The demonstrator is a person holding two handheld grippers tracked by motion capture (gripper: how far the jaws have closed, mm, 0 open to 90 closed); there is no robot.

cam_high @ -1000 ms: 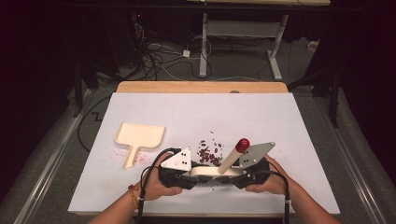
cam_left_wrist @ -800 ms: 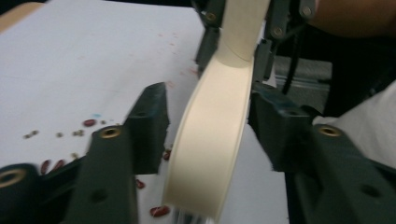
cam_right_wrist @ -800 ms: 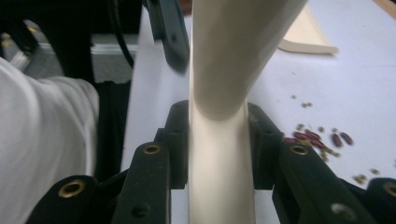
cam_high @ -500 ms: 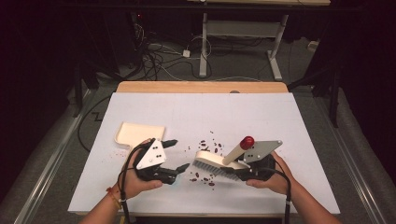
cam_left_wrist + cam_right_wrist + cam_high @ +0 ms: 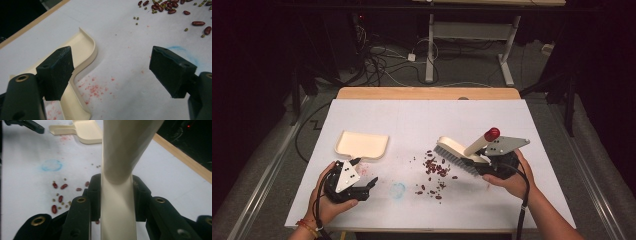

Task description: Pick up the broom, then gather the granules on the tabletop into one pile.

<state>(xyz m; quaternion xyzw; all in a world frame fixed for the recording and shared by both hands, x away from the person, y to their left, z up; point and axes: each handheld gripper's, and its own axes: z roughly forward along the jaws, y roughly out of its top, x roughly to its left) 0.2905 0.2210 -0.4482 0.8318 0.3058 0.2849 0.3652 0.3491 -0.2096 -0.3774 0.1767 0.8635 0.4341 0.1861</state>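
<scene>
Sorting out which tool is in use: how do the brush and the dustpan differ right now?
The brush is clamped in the right gripper and tilted, bristles near the beans; the dustpan lies flat and free, beside the open left gripper. The brush has a red-tipped handle, the dustpan none. Both are cream plastic.

The counter (image 5: 422,120) carries everything. The dustpan (image 5: 362,144) lies flat at its left half, pan toward the far side and handle toward the near edge. Just near of that handle are the left tongs (image 5: 368,186), jaws wide apart with nothing between them, one jaw over the dustpan's handle. Right of the dustpan, about mid-counter, the scattered beans (image 5: 432,172) lie loose on the surface, well apart from the dustpan. Just right of the beans is the brush (image 5: 459,151), bristles down at the beans' right edge, its handle rising to the right. The right tongs (image 5: 492,165) clamp that handle at the right half of the counter.
</scene>
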